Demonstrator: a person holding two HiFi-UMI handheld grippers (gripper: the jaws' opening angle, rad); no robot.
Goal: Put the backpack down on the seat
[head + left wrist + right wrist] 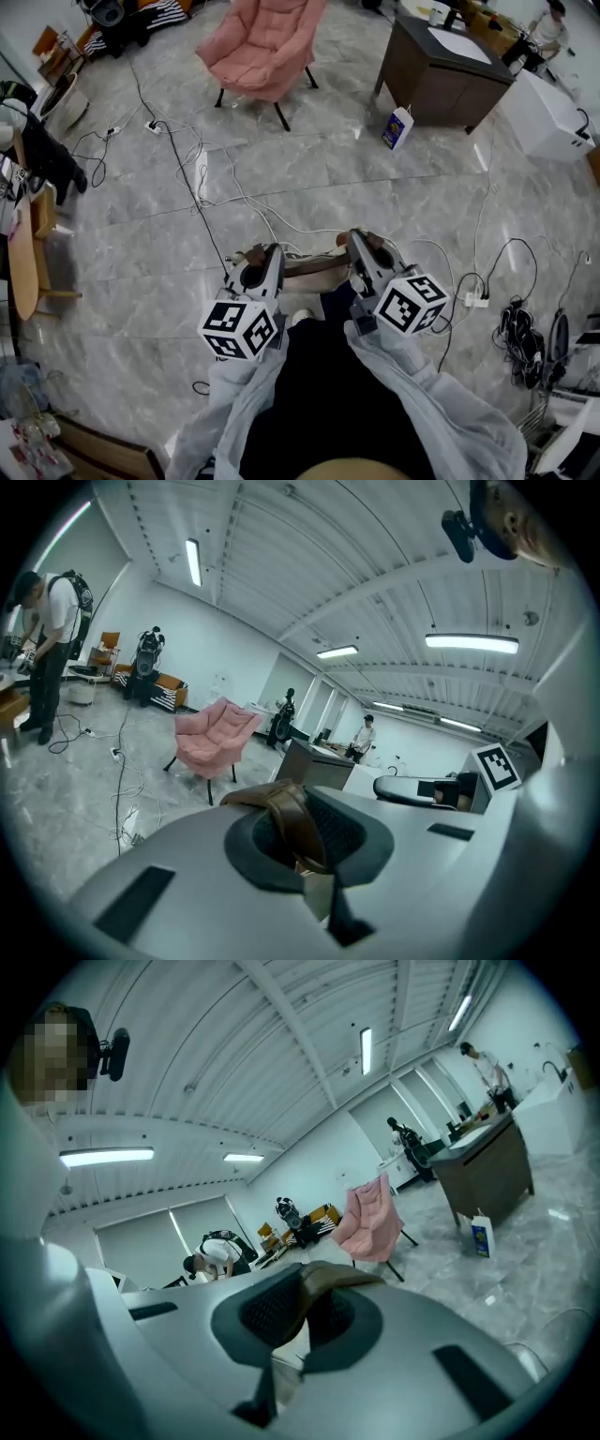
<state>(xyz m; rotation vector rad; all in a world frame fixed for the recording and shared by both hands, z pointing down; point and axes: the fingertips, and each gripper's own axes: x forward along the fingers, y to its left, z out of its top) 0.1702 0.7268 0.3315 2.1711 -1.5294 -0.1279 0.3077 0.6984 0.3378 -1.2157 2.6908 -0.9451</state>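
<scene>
While both arms reach out ahead of the person's body, the two grippers sit side by side at the middle of the head view. The left gripper (260,255) lies toward 9 o'clock and the right gripper (362,240) toward 3 o'clock. Each carries one marker cube, two cubes in all. Both pairs of jaws are closed tight, and each pair pinches a brown strap (291,817) that loops over the jaw tips in that gripper's own view. From above, the backpack (309,265) shows as that brown band, spanning the gap between the two grippers in the air over the grey floor (375,187). Whether it is one strap or two I cannot tell, and the dark shape below it at 6 o'clock cannot be told apart from the person's clothing. One pink armchair (262,47) stands at 12 o'clock, well apart from the backpack. One dark cabinet (441,70) stands at 1 o'clock, with one blue-and-white carton (397,127) on the floor just beside it. Loose cables (192,187) trail across the floor between the armchair and the grippers. Two people show in the left gripper view: one standing person (42,649) at 9 o'clock and one far person (364,735) beyond the cabinet.
</scene>
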